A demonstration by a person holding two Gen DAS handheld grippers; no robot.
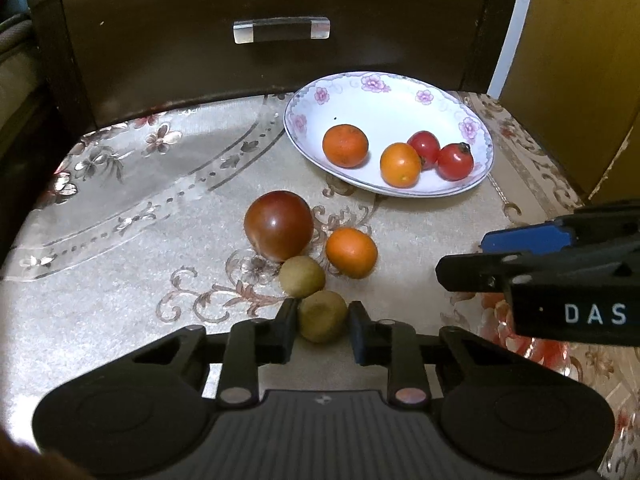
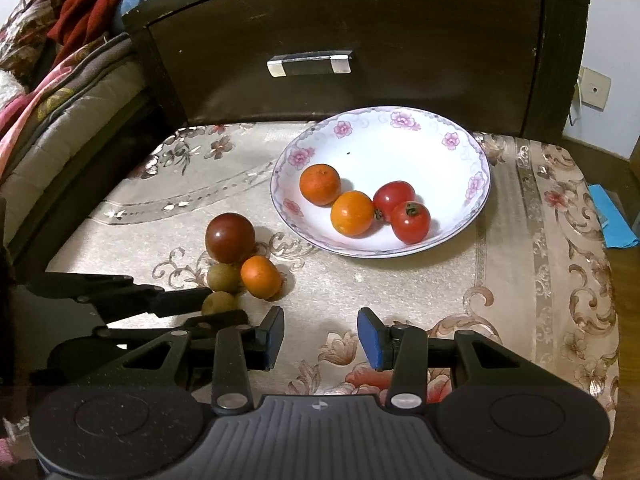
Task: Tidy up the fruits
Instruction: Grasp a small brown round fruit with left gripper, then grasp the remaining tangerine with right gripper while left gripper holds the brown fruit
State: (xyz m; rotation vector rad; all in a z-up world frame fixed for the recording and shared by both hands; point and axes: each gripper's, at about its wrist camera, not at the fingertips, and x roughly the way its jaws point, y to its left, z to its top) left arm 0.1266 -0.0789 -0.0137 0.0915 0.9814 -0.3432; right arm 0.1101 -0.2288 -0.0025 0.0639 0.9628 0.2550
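A floral white plate (image 1: 304, 120) (image 2: 460, 160) holds two oranges (image 1: 345, 146) (image 2: 352, 213) and two red tomatoes (image 1: 455, 161) (image 2: 411, 222). On the cloth lie a dark red tomato (image 1: 279, 225) (image 2: 230, 237), an orange (image 1: 351, 252) (image 2: 261, 277) and two green-brown kiwis. My left gripper (image 1: 323, 312) has its jaws around the nearer kiwi (image 1: 322, 321) (image 2: 218, 303), its left finger touching it, with a small gap on the right. The other kiwi (image 1: 301, 275) (image 2: 223, 277) lies just beyond. My right gripper (image 2: 320, 330) is open and empty over the cloth, to the right of the loose fruit.
The fruit lies on a patterned cloth (image 1: 120, 280) (image 2: 520, 280) over a small table. A dark wooden drawer front with a clear handle (image 1: 281, 29) (image 2: 310, 63) stands right behind the plate. Bedding (image 2: 52, 92) is at the left.
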